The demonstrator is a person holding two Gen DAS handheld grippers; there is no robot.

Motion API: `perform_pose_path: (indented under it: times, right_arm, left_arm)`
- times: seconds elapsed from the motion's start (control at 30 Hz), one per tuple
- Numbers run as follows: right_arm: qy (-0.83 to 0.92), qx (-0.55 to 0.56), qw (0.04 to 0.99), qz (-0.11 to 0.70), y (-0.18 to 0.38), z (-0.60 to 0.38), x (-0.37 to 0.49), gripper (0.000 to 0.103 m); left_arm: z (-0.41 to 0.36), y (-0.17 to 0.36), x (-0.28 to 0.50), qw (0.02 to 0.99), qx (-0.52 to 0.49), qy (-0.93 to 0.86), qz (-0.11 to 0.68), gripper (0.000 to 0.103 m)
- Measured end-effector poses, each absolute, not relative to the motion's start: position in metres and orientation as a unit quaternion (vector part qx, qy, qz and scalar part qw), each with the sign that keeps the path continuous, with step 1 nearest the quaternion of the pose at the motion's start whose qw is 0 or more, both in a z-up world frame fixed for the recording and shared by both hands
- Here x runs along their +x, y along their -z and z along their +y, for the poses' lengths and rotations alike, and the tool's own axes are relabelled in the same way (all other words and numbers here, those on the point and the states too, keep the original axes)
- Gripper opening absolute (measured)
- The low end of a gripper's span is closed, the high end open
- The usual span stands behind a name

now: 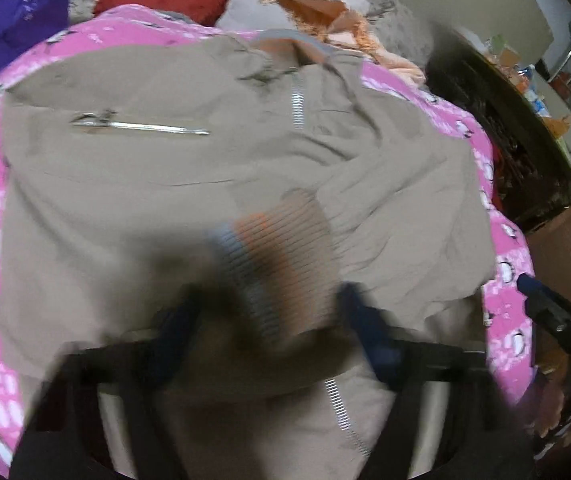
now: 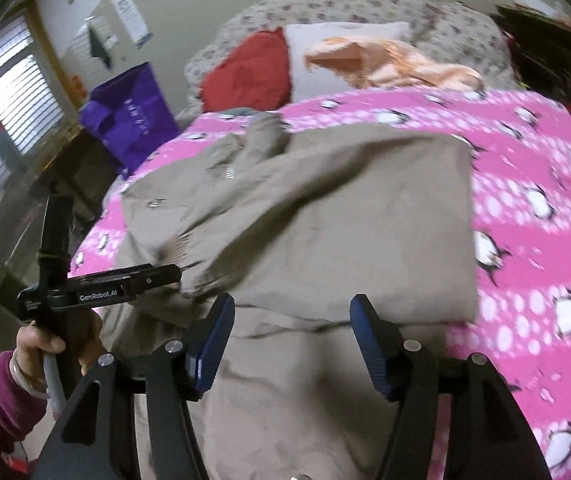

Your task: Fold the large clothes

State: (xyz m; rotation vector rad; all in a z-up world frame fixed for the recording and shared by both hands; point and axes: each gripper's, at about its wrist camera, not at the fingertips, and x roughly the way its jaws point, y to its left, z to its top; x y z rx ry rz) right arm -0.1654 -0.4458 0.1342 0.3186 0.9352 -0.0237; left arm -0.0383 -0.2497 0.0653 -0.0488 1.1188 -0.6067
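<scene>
Between our left gripper's (image 1: 269,320) spread, empty-looking jaws: ribbed cuff (image 1: 281,248), blurred, contact unclear | right gripper (image 2: 291,340) wide open, hovering over jacket (image 2: 325,208) | jacket: tan matte cloth, metal zips, long axis running toward bed's (image 2: 525,240) pillow end | left gripper nearer cuff.

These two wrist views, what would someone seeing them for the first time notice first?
The bright pink penguin blanket covering the bed grabs the eye, with a large tan zip jacket spread across its middle. In the left wrist view a ribbed grey-and-orange cuff lies blurred between the open fingers of the left gripper, while the right gripper hovers open over the jacket's near edge. Behind, a red cushion and peach cloth sit by the headboard.
</scene>
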Motion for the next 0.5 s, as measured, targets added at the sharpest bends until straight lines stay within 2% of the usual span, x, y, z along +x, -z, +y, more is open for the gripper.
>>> perform_pose_path:
  times: [0.03,0.1,0.33,0.43,0.5]
  right_arm:
    - [0.016,0.154,0.88,0.45,-0.135,-0.45,-0.168,0.063]
    - [0.027,0.159,0.879,0.449,-0.136,-0.459,-0.171,0.063]
    - [0.06,0.18,0.881,0.434,-0.141,-0.485,-0.178,0.066]
    - [0.065,0.194,0.878,0.433,-0.139,-0.491,-0.177,0.069]
    - [0.072,0.198,0.876,0.435,-0.136,-0.492,-0.174,0.072]
  left_arm:
    - [-0.254,-0.068,-0.039,0.807,-0.011,0.279,0.521,0.011]
    - [-0.257,-0.08,-0.04,0.815,-0.004,0.283,0.505,0.006]
    - [-0.204,-0.163,-0.017,0.838,-0.077,0.307,0.445,0.004]
    - [-0.175,-0.166,-0.001,0.847,-0.083,0.268,0.451,0.004]
    - [-0.156,-0.149,0.007,0.849,-0.079,0.227,0.472,0.004]
